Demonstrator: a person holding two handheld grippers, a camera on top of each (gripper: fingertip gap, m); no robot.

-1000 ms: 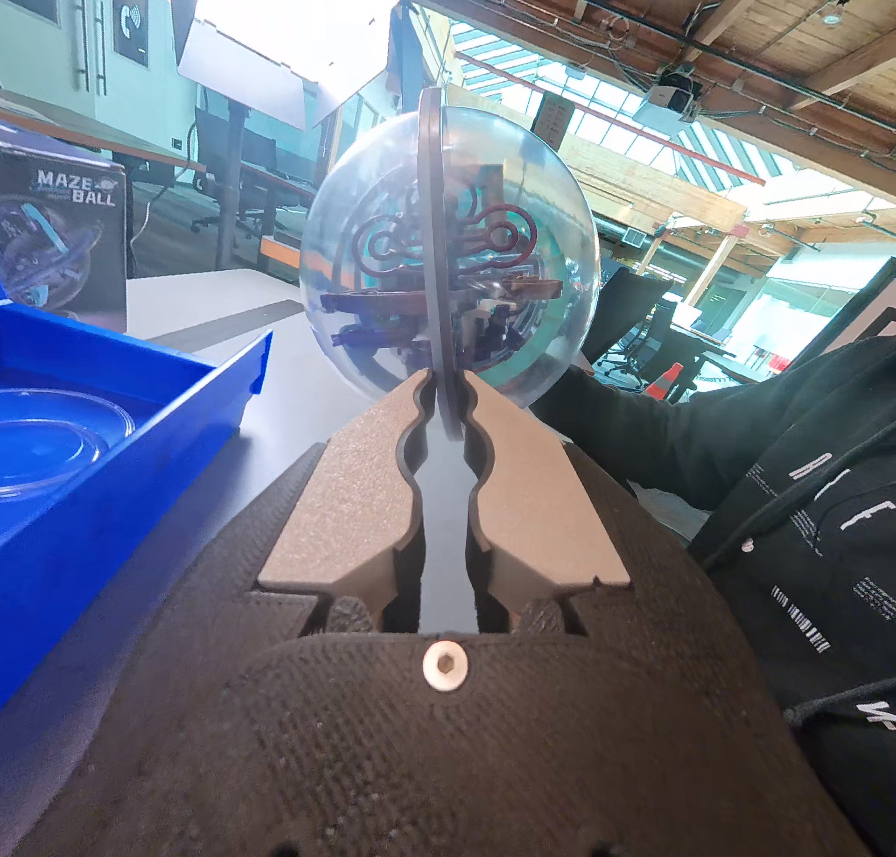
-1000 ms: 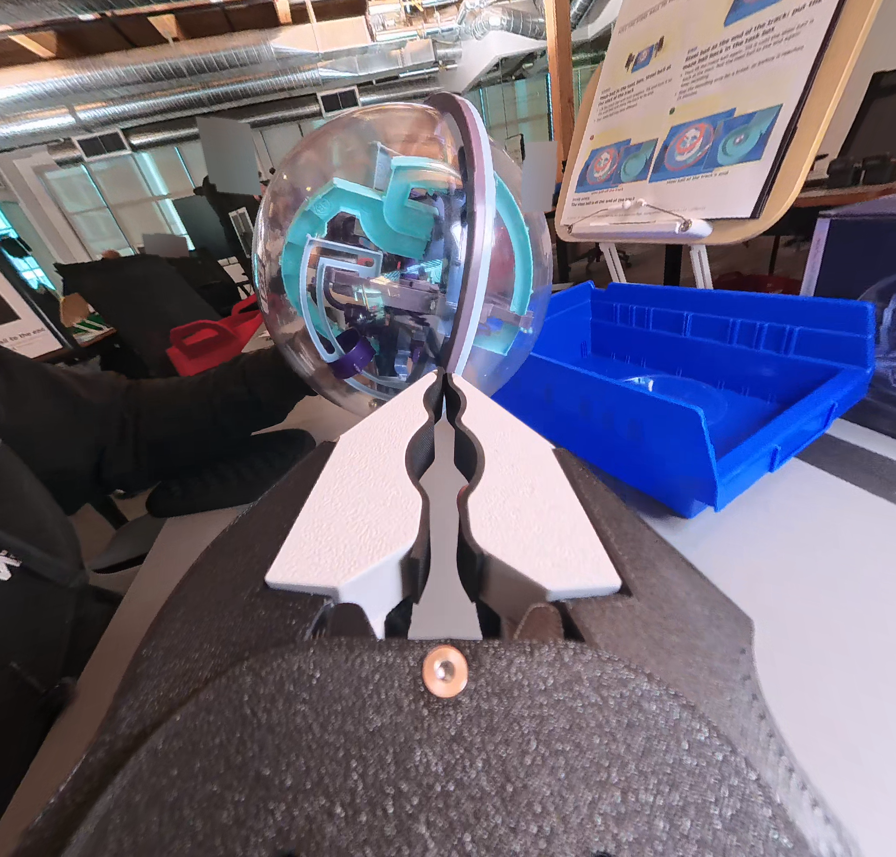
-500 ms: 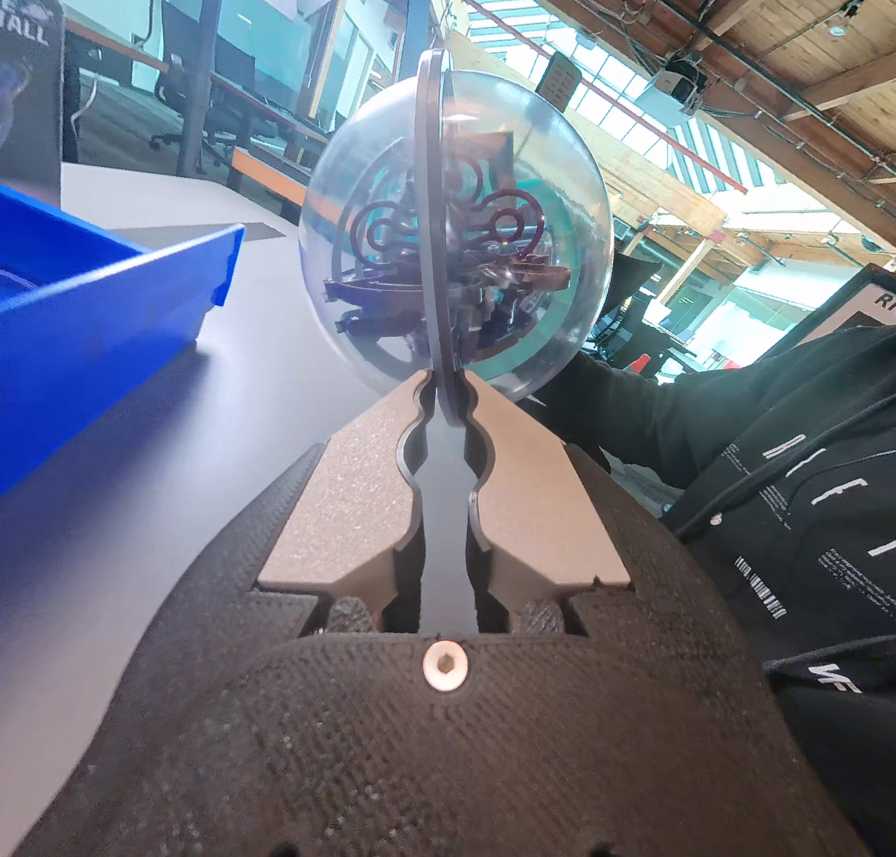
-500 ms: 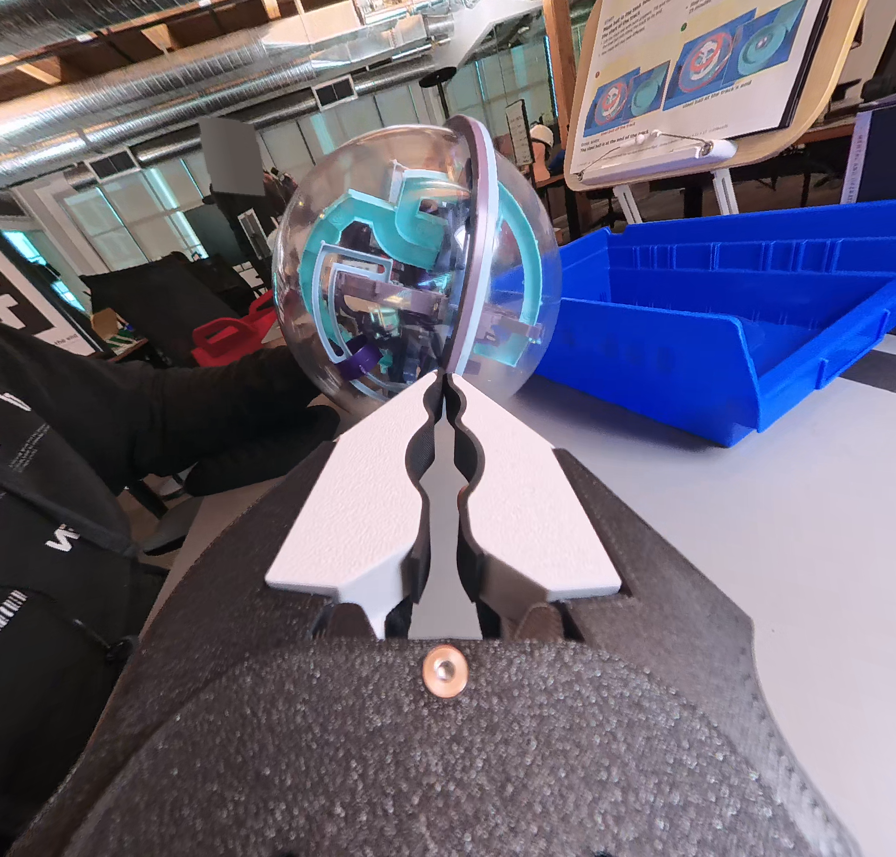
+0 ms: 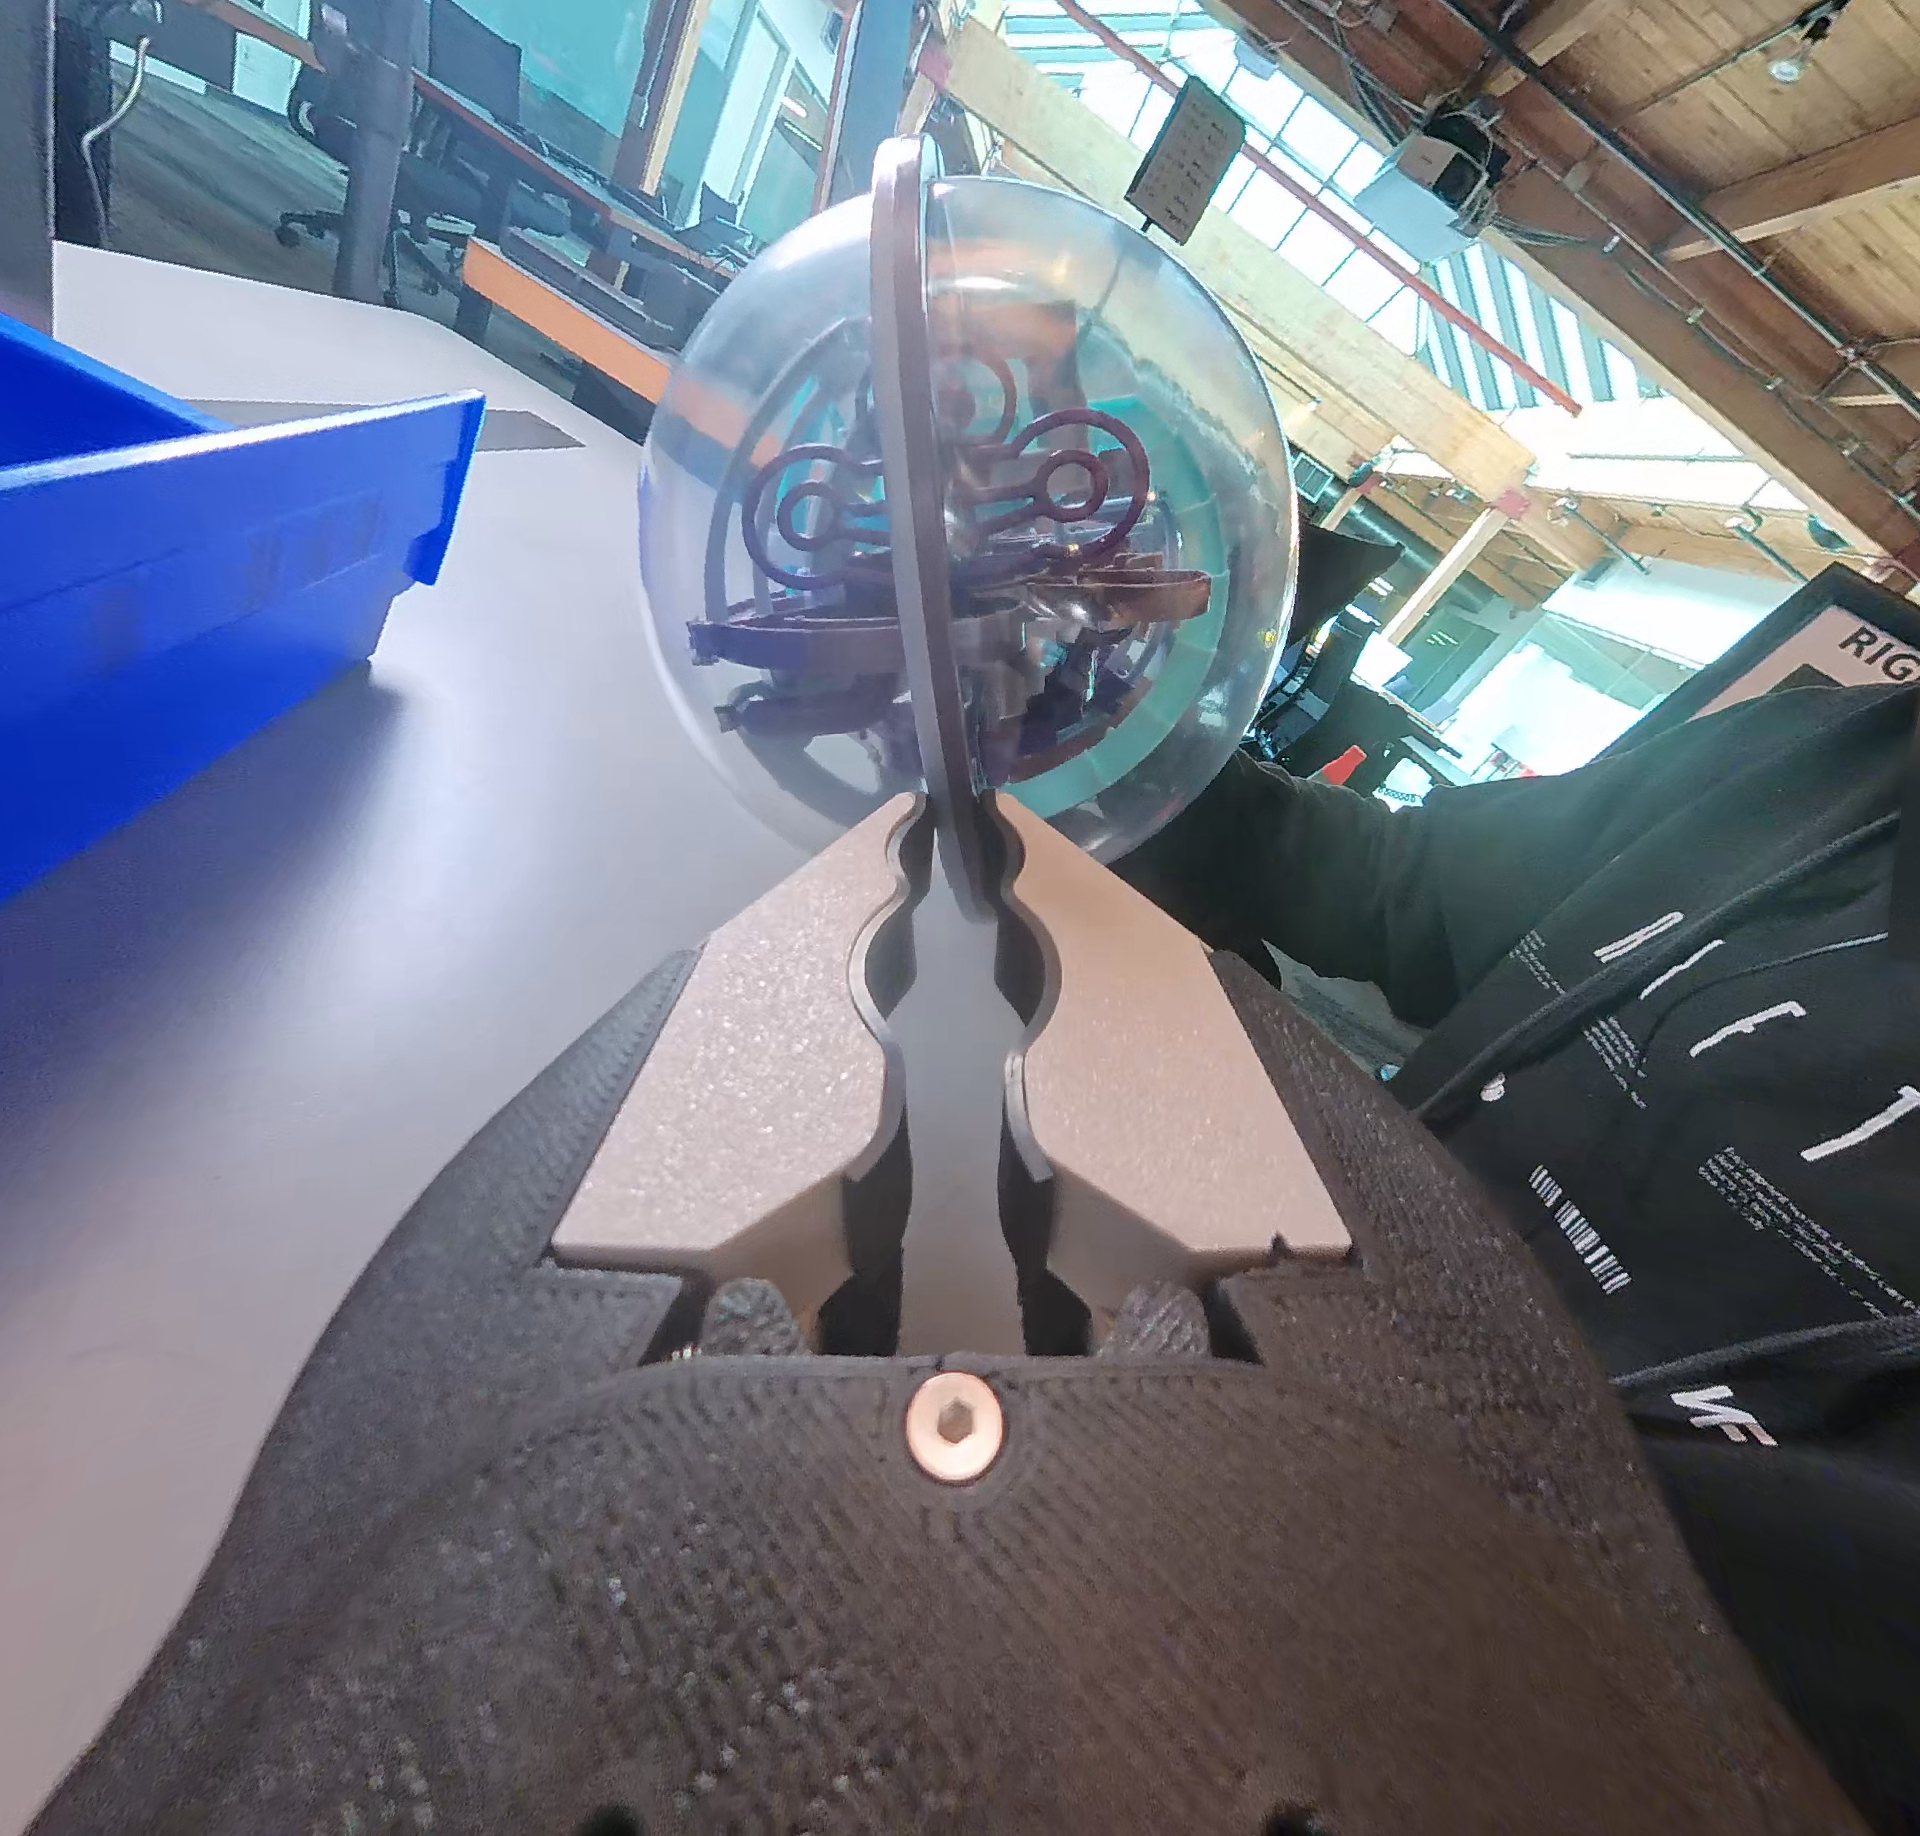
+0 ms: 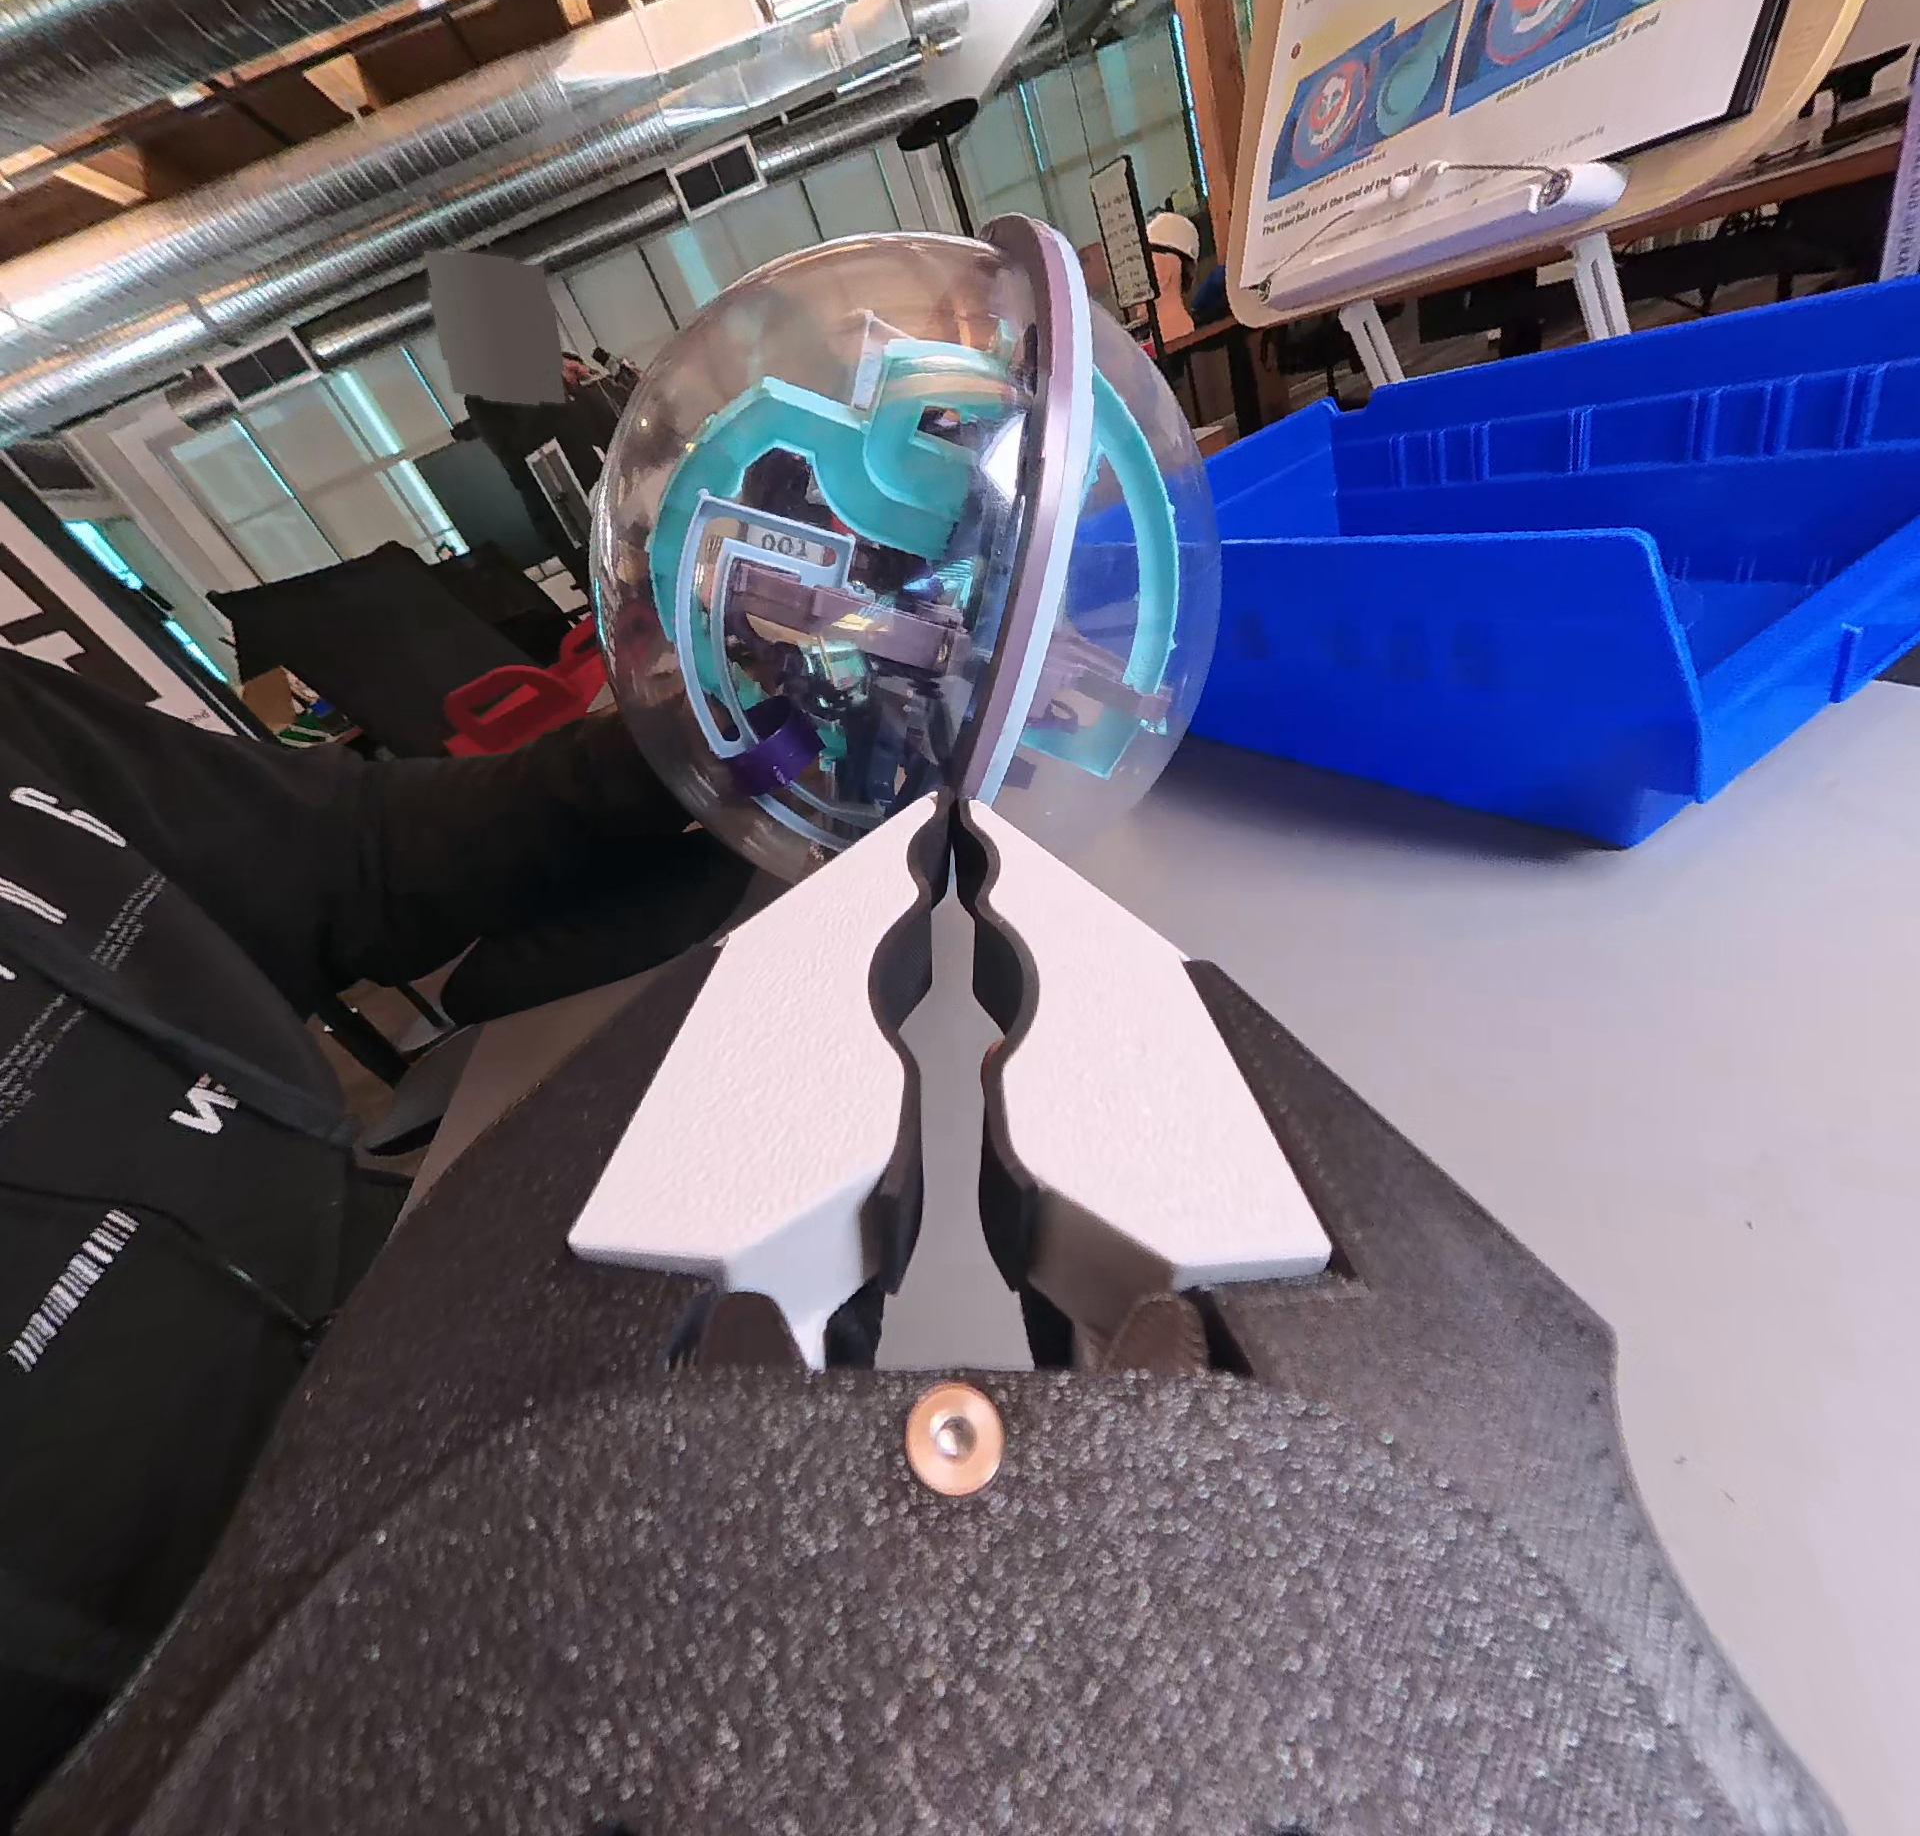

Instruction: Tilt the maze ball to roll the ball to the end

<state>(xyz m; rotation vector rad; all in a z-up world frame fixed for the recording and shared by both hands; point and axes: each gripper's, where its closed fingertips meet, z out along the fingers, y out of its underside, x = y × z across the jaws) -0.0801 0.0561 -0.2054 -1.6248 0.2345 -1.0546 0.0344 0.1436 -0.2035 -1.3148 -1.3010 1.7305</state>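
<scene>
Fingers (image 5: 894, 830) grip maze ball (image 5: 1091, 498) beside blue bin (image 5: 208, 539).

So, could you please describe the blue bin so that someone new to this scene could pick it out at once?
Start from the grey table. The clear maze ball is held up above it, and just beyond the ball stands the blue bin, resting on the table. It is the only bright blue, open-topped plastic tray with ribbed inner walls.
</scene>
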